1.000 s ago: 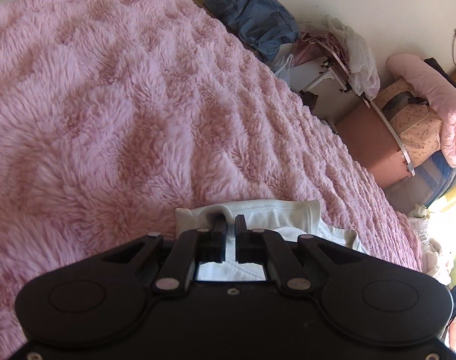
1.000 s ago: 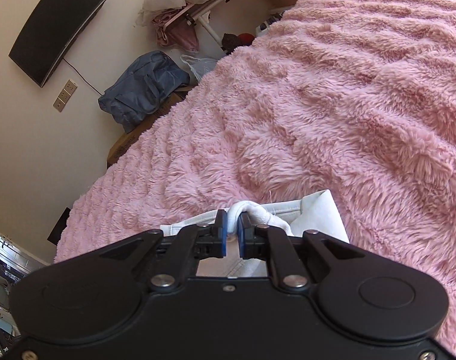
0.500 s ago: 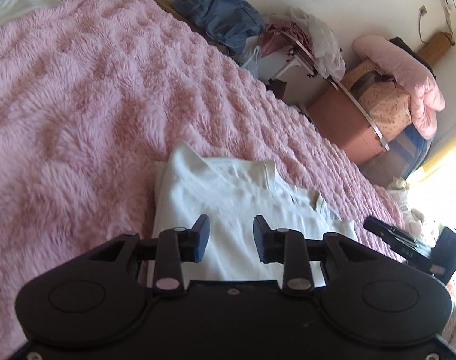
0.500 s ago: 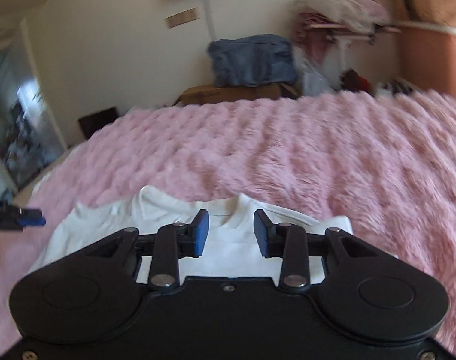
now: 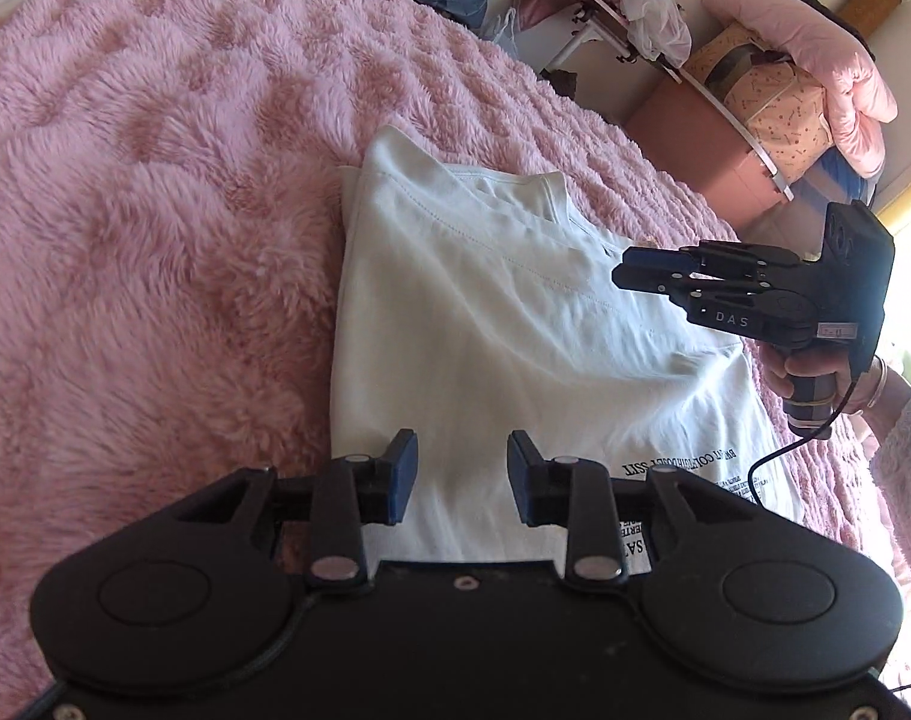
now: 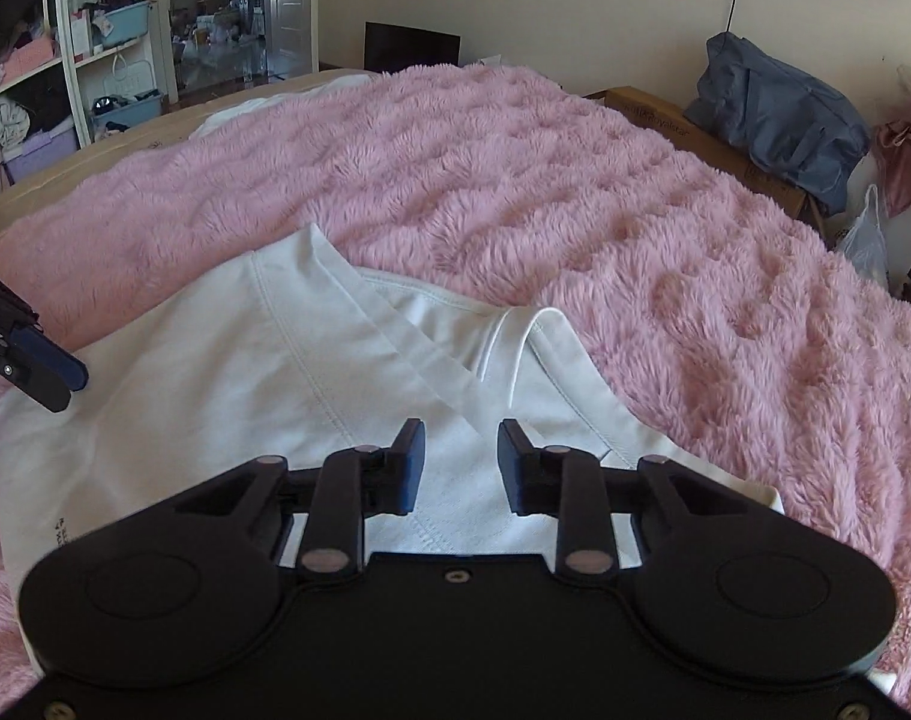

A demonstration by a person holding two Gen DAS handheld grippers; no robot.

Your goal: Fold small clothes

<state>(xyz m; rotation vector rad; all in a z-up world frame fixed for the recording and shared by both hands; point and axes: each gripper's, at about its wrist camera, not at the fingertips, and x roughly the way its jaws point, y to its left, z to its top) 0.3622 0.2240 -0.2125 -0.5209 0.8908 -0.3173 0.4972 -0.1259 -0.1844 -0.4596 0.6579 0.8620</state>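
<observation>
The white shirt (image 5: 503,324) lies partly folded on the pink blanket (image 5: 155,192), its collar toward 12 o'clock. My left claw (image 5: 463,477) hangs released above the hem, and my right claw (image 6: 460,459) is closing on nothing (no cloth between the pads). For the next fold, I should pinch both layers at one edge. The printed text at 5 o'clock is cut off.

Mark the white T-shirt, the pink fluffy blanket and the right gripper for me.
white T-shirt (image 5: 485,324), left wrist view, on its flat middle.
pink fluffy blanket (image 5: 155,180), left wrist view, on bare pile.
right gripper (image 6: 460,459), right wrist view, midway between its fingertips.
</observation>
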